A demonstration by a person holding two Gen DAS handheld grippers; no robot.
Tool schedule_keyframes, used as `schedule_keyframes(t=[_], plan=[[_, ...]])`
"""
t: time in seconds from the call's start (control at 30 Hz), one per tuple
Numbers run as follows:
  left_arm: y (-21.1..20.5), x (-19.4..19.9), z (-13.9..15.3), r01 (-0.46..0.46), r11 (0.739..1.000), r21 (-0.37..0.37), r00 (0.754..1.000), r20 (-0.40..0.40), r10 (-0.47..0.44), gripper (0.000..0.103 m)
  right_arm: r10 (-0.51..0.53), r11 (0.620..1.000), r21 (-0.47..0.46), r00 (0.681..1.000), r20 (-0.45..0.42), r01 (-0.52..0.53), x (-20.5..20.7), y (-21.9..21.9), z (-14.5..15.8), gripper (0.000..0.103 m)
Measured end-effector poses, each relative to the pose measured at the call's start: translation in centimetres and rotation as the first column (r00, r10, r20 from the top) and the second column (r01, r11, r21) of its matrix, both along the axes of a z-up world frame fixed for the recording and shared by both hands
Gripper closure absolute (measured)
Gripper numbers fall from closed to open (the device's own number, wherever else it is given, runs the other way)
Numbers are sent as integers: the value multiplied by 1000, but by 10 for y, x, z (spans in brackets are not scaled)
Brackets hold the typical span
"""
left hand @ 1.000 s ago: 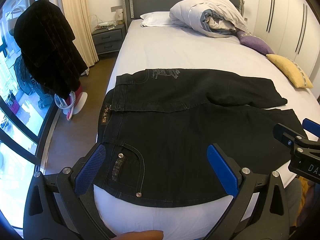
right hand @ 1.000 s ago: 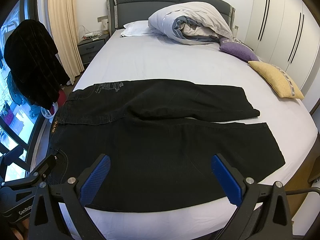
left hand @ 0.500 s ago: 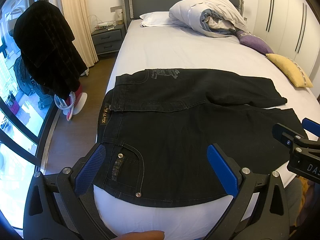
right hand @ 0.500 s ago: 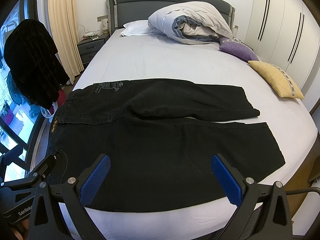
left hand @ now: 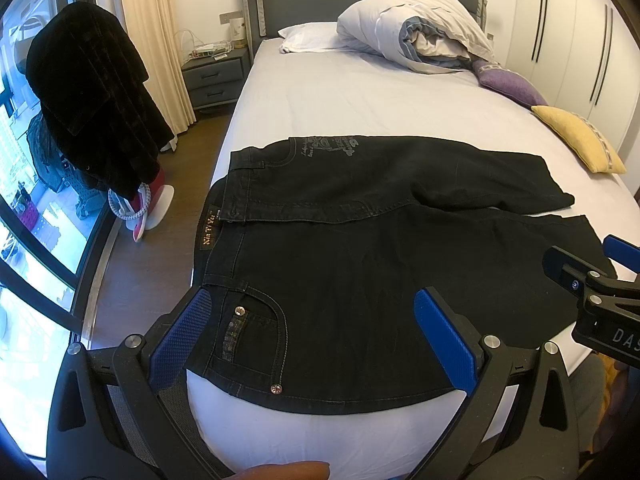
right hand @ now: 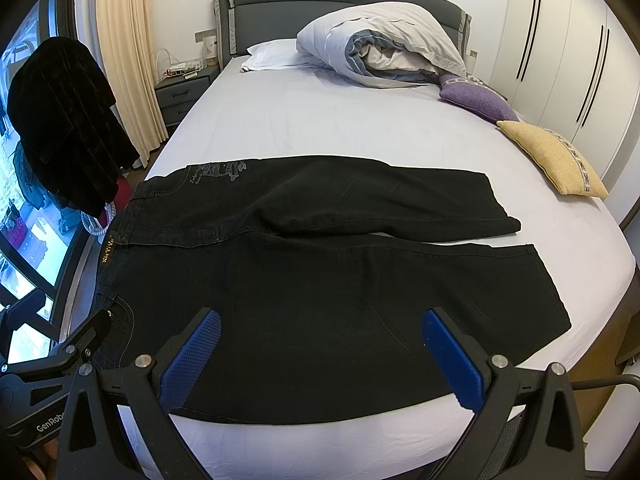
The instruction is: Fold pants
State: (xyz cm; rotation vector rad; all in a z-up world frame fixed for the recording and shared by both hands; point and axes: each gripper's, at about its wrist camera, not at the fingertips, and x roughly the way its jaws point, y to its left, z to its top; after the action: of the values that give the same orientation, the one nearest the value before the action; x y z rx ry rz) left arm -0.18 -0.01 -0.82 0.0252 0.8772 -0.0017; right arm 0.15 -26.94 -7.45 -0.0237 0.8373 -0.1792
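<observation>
Black jeans [left hand: 360, 248] lie flat across the near end of the bed, waistband to the left, legs running right; they also show in the right wrist view [right hand: 320, 272]. The far leg is twisted over and lies apart from the near leg. My left gripper [left hand: 316, 312] is open and empty, hovering over the front pocket near the bed's front edge. My right gripper [right hand: 320, 336] is open and empty, above the near leg. Each gripper shows at the edge of the other's view.
The bed [right hand: 340, 120] has a lavender sheet. A rolled duvet [right hand: 380, 44], a white pillow, a purple cushion [right hand: 476, 100] and a yellow cushion [right hand: 556, 160] lie at its far and right sides. A dark coat [left hand: 88, 108] hangs left, by the window. Wardrobes stand right.
Both grippers have edged slightly closer to the jeans. The jeans have not moved and both grippers stay open.
</observation>
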Motion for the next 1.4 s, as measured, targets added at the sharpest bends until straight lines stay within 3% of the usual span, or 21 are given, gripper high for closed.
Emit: schedule_keyframes(t=[0.83,1.0,1.17,1.33,1.4], plan=[[-1,5,-10,-1,1000,-2,1000,-21,1,0,2,1000,9,1000,-21,-1,4,3,-12,0],[-2,10,-16,-3,1000,31,1000,-23,4,0,20,1000,17,999,-33,-20,9,-2,-14,0],[7,28,-21,6,999,38,1000,-11,-6,0,189,976,111,982,-9,-186,28,-16,-13,0],[35,75,-15,49,997,-59,998,32,-47,0,352,927,119,935,46,-356,70,-39,3,0],[39,103,-14,86,996,-7,995,59,-86,0,397,909,105,915,66,-402,87,-47,11,0]])
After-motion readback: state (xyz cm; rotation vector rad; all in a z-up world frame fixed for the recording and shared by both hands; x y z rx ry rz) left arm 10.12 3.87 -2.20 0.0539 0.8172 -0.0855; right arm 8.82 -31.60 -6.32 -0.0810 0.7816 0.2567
